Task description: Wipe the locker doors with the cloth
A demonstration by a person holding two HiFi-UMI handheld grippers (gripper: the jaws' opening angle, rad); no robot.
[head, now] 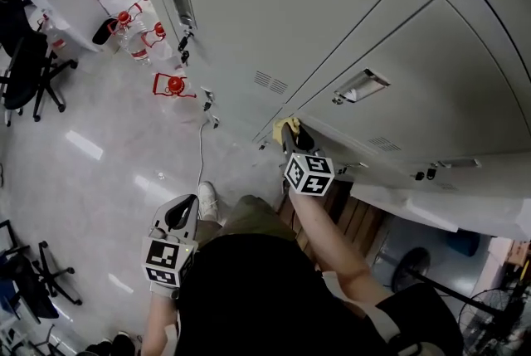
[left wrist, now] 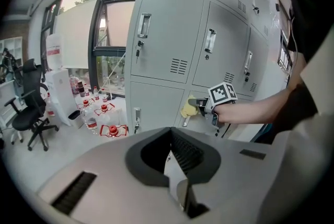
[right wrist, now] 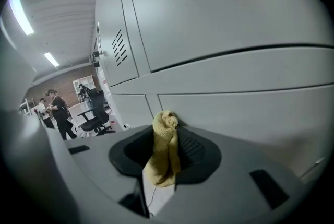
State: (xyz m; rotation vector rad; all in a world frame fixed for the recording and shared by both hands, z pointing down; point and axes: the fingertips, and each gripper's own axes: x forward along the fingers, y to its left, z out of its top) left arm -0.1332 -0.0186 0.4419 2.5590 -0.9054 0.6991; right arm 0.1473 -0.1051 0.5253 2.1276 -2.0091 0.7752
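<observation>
Cloth (right wrist: 166,151) pinched in outstretched right claw (head: 291,134) against locker door (right wrist: 245,113); left claw (head: 181,213) closed, lowered.

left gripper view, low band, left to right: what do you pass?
chair → water dispenser → bottles → cloth → right gripper → arm

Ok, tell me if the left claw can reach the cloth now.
Probably not: the left claw hangs by the person's hip, apart from the cloth, which the right claw clamps against the locker door.
</observation>
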